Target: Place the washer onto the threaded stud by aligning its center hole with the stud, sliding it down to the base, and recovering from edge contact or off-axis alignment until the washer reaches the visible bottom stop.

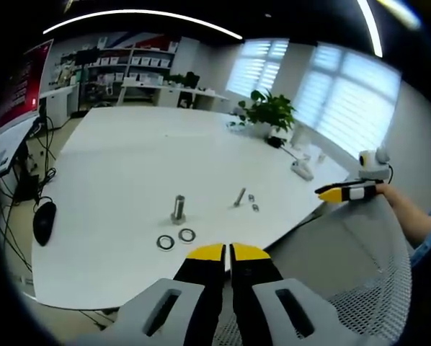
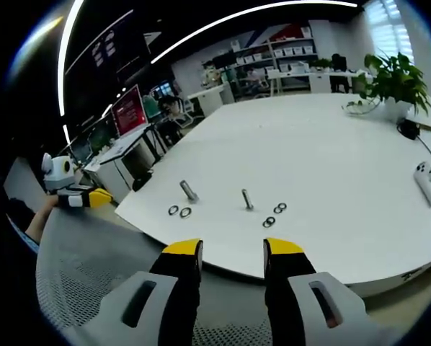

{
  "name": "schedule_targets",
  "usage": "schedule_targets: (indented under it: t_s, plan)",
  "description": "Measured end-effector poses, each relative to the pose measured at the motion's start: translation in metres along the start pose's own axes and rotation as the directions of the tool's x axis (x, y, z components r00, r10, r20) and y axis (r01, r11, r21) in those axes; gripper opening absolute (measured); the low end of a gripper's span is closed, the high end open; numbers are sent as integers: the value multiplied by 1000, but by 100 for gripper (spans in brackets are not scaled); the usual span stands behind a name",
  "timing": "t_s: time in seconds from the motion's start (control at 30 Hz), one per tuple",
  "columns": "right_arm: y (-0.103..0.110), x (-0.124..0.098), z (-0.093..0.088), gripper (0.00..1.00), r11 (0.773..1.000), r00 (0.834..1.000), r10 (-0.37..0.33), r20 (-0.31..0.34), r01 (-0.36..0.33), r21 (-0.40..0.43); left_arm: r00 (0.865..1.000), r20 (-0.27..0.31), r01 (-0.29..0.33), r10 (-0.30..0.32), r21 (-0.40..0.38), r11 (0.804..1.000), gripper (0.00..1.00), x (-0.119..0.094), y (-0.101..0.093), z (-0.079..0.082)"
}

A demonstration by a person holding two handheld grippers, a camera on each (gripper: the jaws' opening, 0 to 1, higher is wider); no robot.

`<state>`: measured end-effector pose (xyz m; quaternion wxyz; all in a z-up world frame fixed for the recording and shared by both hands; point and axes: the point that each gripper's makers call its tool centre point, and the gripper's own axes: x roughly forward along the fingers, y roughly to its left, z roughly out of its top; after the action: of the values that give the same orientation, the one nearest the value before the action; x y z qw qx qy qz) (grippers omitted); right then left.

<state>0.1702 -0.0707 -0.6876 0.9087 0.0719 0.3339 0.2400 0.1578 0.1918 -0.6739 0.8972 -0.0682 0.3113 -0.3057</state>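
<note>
Two studs were seen standing on the white table (image 2: 331, 151), each with a pair of washers lying flat beside its base. In the right gripper view, the right gripper (image 2: 232, 249) was held off the table's near edge with its jaws parted and nothing between them; the nearer stud (image 2: 247, 199) stood upright just ahead of it, its long axis vertical, with two washers (image 2: 274, 215) to that stud's right. The second stud (image 2: 188, 190), to the left of the nearer stud, was flanked by its own washers (image 2: 179, 211). In the left gripper view, the left gripper (image 1: 227, 251) was held with jaws pressed together, empty, short of the washers (image 1: 176, 238) below a stud (image 1: 178, 208). The right gripper was judged better placed for the first pick.
</note>
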Motion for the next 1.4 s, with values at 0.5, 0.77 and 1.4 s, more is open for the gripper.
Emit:
schedule_targets:
  t_s: [0.5, 0.77, 1.4]
  plan:
    - [0, 1, -1, 36, 1000, 1000, 5, -13, -5, -8, 1000, -13, 2, -2, 1, 1000, 0, 0, -1, -2]
    - [0, 0, -1, 36, 1000, 1000, 6, -11, -6, -8, 1000, -12, 1, -1, -2, 1000, 0, 1, 0, -2]
    - [0, 1, -2, 36, 1000, 1000, 5, -14, -5, -9, 1000, -3, 7, -7, 0, 1000, 0, 0, -1, -1]
